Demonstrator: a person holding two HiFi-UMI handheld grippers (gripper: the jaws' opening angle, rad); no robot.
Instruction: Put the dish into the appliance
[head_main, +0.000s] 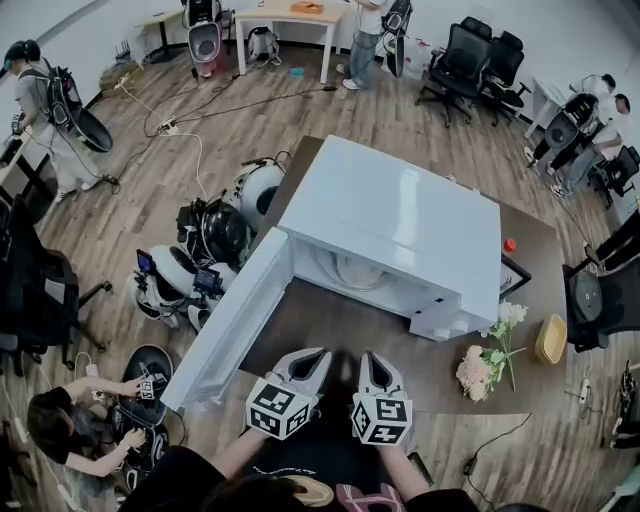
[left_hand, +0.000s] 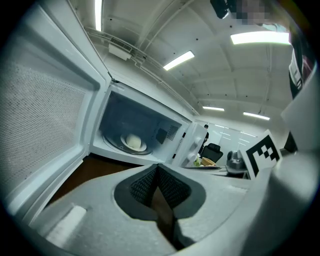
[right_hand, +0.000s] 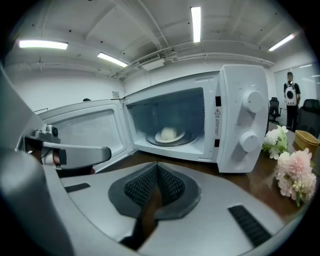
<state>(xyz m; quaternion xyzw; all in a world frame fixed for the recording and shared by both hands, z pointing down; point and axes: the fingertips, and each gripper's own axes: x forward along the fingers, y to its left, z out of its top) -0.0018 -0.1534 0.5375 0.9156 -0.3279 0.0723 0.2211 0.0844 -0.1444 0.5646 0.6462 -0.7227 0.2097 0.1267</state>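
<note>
You are holding both grippers low at the bottom centre of the head view, side by side over the brown table (head_main: 335, 325), in front of the open microwave (head_main: 400, 225).

Left gripper (head_main: 316, 357): in its own view the two jaws are pressing together at the tips, with nothing between them. It is pointing at the microwave's opening, which is sitting at centre left of that view.

Right gripper (head_main: 372, 359): its jaws are also meeting tip to tip, pinching nothing. It is lying just beside the left one, apart from it, marker cubes toward you.

Dish (right_hand: 169, 134): it is resting inside the microwave, on the round turntable, carrying a pale rounded lump. In the right gripper view it is showing at centre, just above the jaw tips; in the left gripper view it is showing lower left of centre. Neither gripper is touching it.

Door (head_main: 228, 322): it is standing wide open, swinging out to the left of the cavity and reaching toward the lower left of the head view, past the table's edge.

Two knobs (right_hand: 251, 101) are showing on the panel at the right of the cavity in the right gripper view.

Flowers (head_main: 487, 358) are lying on the table at the right, near the microwave's front corner, and a yellow basket (head_main: 550, 338) is sitting just beyond them toward the right edge. A small red thing (head_main: 510, 244) is sitting on the table by the microwave's right side.

People are standing and sitting around the room's edges.
</note>
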